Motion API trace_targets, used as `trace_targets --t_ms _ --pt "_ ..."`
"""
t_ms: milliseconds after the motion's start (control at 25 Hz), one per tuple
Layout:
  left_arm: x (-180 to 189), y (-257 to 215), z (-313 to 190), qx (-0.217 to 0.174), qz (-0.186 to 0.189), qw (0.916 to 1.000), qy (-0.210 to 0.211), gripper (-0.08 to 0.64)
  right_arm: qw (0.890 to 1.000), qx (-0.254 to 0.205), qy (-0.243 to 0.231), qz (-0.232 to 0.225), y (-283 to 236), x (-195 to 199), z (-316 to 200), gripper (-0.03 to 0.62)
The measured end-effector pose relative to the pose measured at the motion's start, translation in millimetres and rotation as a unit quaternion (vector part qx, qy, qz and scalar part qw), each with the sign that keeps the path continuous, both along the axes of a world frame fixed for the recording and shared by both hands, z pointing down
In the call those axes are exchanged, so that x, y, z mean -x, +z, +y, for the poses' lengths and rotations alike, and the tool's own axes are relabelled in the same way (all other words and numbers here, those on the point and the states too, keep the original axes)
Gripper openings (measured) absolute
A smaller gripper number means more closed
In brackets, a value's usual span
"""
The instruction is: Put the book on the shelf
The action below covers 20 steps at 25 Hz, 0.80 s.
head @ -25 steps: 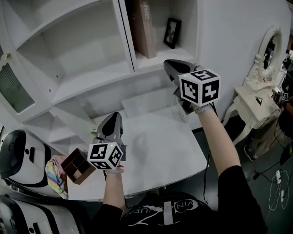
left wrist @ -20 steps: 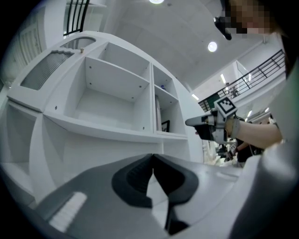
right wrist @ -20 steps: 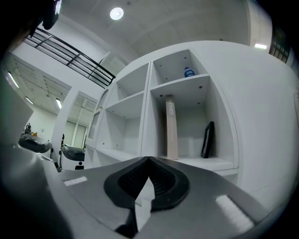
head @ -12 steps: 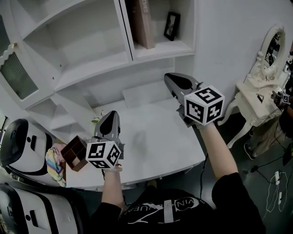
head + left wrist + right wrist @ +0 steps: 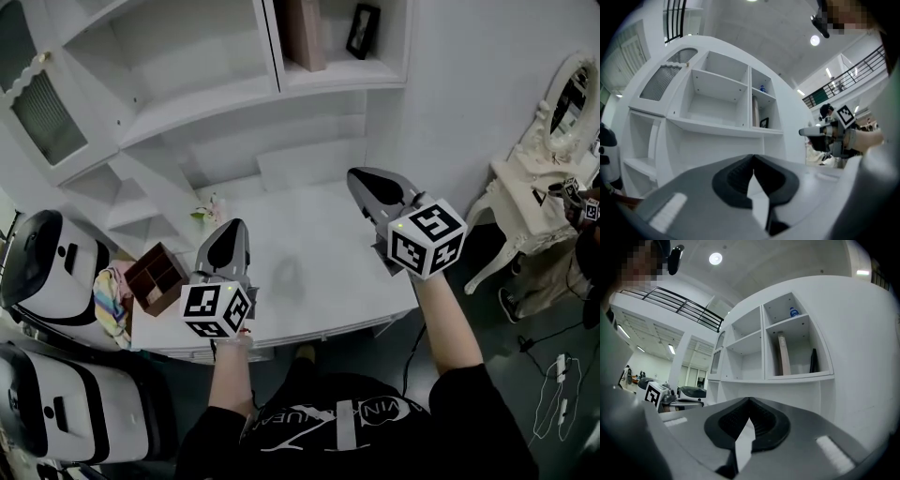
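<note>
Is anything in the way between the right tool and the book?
Nothing visible. The book stands upright on the shelf, beside a frame. Only open air lies between it and the shut, empty right tool.

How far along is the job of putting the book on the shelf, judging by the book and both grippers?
Done, it seems: the book stands in the right compartment of the shelf, beside a picture frame. In hand: nothing. The left gripper and the right gripper are both shut and empty, held above the white desk. Left: nothing that these views show.
</note>
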<state>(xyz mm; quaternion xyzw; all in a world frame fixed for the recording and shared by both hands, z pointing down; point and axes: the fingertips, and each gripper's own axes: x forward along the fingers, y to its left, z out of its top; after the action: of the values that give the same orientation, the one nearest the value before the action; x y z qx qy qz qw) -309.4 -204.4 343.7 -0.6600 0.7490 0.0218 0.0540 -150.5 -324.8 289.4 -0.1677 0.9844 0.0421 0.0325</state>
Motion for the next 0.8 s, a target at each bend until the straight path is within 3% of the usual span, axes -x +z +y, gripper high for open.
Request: trace_targets --t_ms 240,480,800 --pt "-3 11 27 0.01 -0.007 0.9995 -0.028 0.0 1.0 0.006 -0.007 0.0 21 -13 22 0.006" --pt "-8 25 49 0.018 -0.015 0.9982 -0.055 0.0 1.0 -0.016 0.004 0.008 33 -18 42 0.006" --pt "-12 40 69 0.028 -0.014 0.9972 -0.067 0.0 1.0 0.02 -0.006 -0.006 59 -25 51 0.006"
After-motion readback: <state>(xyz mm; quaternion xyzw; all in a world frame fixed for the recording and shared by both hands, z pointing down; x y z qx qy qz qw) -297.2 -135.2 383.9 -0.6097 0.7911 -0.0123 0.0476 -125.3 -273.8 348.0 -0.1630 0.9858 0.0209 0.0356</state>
